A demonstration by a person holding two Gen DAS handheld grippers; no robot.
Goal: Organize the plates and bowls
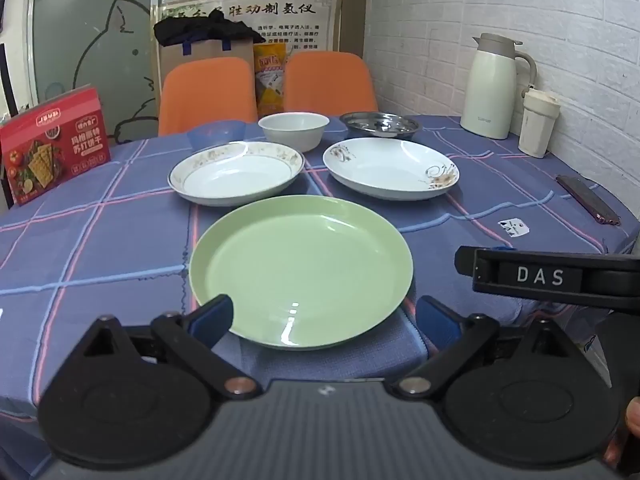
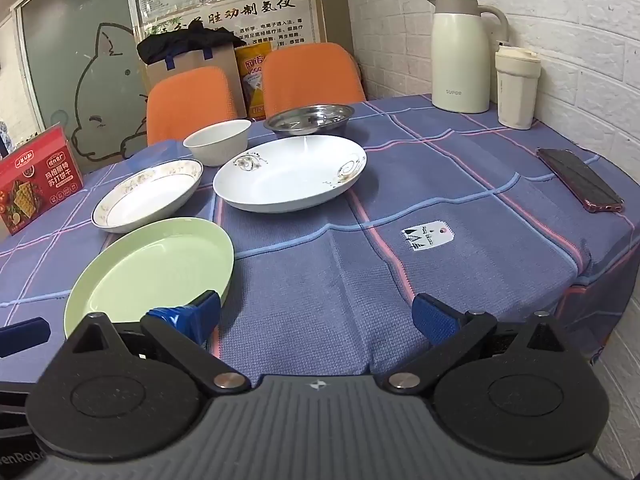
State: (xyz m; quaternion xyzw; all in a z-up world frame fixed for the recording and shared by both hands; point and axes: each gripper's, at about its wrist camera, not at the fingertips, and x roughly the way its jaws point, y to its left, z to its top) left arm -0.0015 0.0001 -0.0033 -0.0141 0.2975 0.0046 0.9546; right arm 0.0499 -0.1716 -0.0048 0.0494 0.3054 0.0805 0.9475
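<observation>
The left gripper (image 1: 324,316) is wide open. Its 2 blue fingers (image 1: 212,316) point forward and sit low, one on each side of the near edge of the green plate (image 1: 300,264). Whether the left finger touches the plate rim cannot be told. The right finger stands just apart from it.

The right gripper (image 2: 316,318) is wide open too, with nothing between its 2 blue fingers (image 2: 434,320). It is to the right of the green plate. Its left finger is just beside the plate's near edge, and its right finger is well apart from the plate.

A fingertip (image 1: 632,420) shows low and far to the right of the plate.
</observation>
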